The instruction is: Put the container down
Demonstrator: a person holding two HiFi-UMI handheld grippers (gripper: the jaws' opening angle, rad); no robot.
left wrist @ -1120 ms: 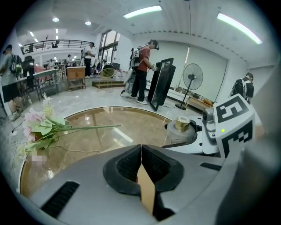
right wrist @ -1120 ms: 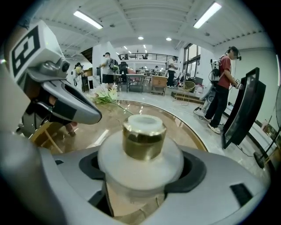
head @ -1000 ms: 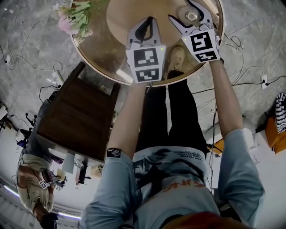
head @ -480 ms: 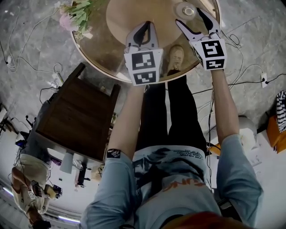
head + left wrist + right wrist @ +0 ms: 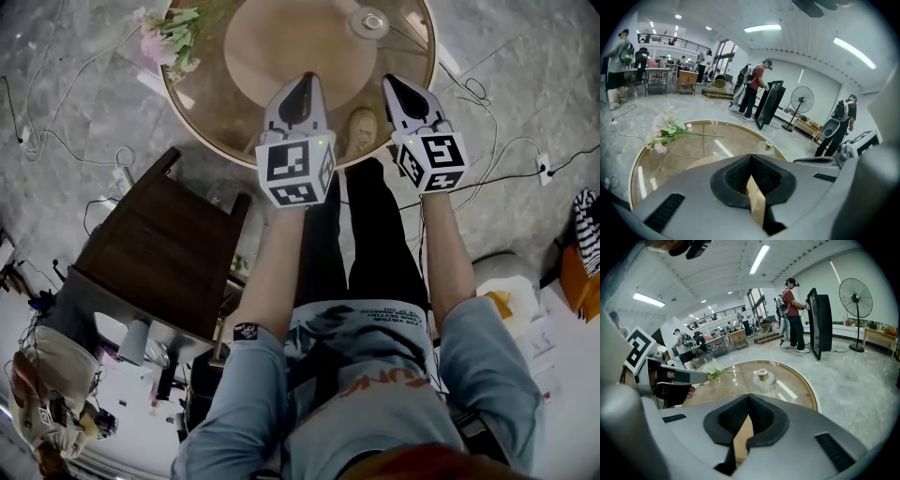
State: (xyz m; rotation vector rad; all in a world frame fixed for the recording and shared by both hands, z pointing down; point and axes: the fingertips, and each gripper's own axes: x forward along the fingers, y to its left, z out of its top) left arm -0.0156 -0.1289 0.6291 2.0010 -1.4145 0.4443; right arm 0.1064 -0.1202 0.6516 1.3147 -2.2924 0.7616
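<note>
Glass tabletop (image 5: 202, 103): round, with pink flowers (image 5: 167, 37) lying at its far left edge.
Where the container (image 5: 372, 21) stands: upright on the far right part of the tabletop, clear-bodied with a gold cap, touched by nothing. From my right gripper view it (image 5: 762, 377) sits straight ahead, well apart from me.
My right claw (image 5: 394, 84): clenched and empty, jaws pressed tip to tip with only tabletop showing beyond them (image 5: 748, 397).
My left claw (image 5: 304, 82): likewise clenched on nothing (image 5: 750, 157), held over the near edge, the container (image 5: 769, 145) small in the distance.
Step in hand: I judge the set-down finished; the container is on its base and I am clear of it.
Next move: little is left, by my reading, beyond keeping both claws back so nothing nudges the container.
Since a second ago: my right claw then stood spread wide right at the container. Now it has snapped together and drawn back toward me, level with my left claw, which has stayed shut throughout.
</note>
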